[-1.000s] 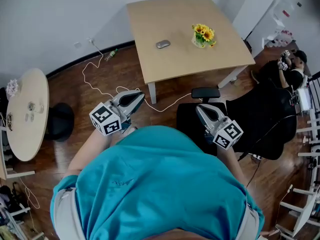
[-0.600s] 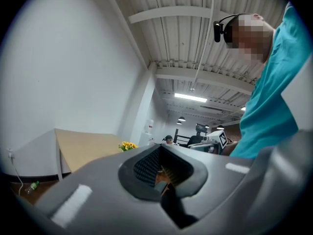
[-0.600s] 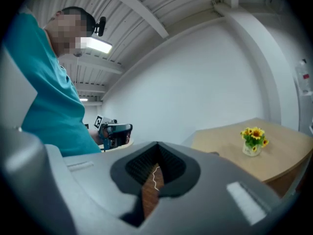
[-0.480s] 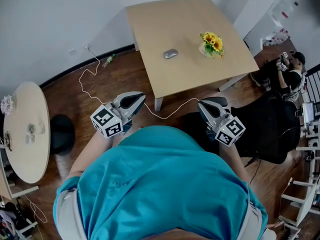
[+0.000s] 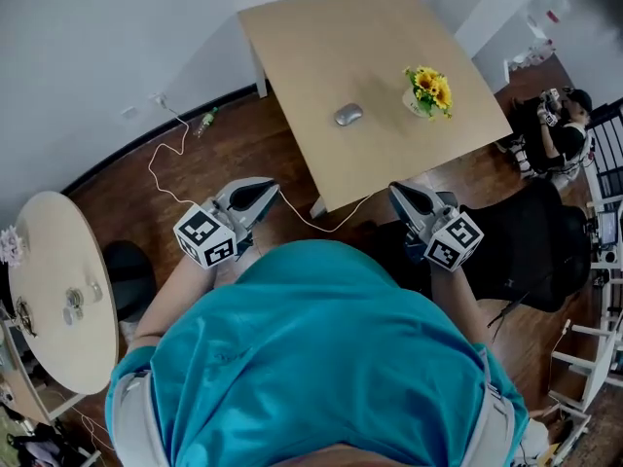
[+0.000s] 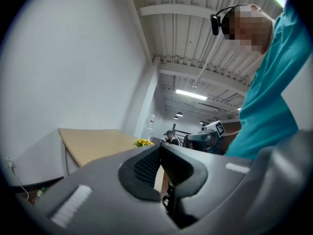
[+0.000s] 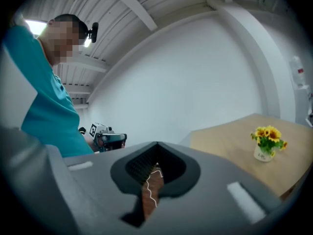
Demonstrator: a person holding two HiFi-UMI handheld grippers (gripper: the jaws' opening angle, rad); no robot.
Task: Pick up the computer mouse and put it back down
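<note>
Wooden bench carries the computer mouse near its middle (sunflowers by the right edge). Left claw and right claw, both clenched empty, hover off its near corner.

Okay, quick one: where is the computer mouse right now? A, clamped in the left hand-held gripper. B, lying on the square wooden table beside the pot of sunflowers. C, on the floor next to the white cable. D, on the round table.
B: in the head view the computer mouse lies on the square table, just left of the sunflower pot.
</note>
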